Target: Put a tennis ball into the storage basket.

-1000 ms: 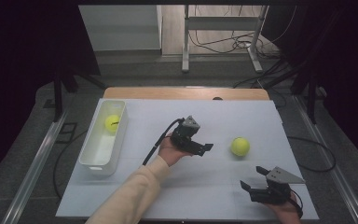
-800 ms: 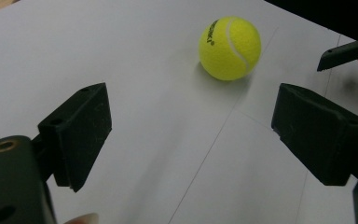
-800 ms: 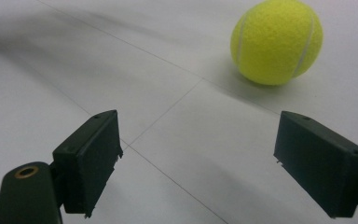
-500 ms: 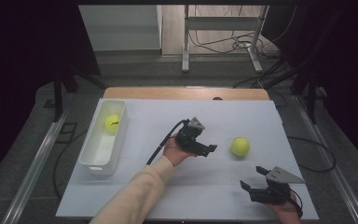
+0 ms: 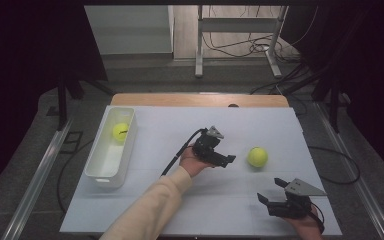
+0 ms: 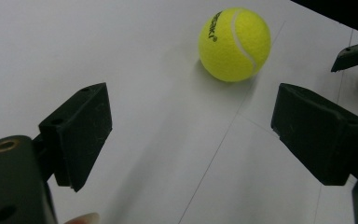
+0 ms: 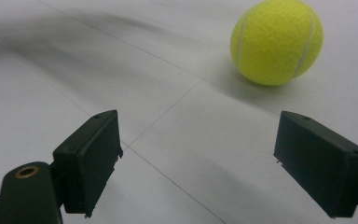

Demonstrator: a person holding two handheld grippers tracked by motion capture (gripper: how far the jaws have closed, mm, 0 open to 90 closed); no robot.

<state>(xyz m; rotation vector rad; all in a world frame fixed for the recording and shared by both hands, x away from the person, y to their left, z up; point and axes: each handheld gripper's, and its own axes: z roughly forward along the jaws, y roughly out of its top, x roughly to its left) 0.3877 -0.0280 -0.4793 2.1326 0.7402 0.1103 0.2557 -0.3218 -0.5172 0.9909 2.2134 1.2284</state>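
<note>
Clearly we were reaching: our left hand-held gripper [image 5: 228,161], jaws spread, pointed at the tennis ball [image 5: 257,157] just right of it on the worktop [image 5: 280,125]. Next, we judged, it should straddle the ball and close.

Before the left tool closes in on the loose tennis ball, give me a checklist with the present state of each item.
1. Left tool open wide enough for the ball: ok, its jaws stand well apart.
2. Loose tennis ball apart from the tool and free on the table: ok.
3. Ball lined up between the jaws: not ok, in the left gripper view it sits ahead and toward the right jaw.
4. Right tool out of the way: ok, it stands open near the table's front edge, apart from the ball.
5. White bin has room: ok, it holds one ball at its far end.
6. Ball at rest: cannot tell.
</note>
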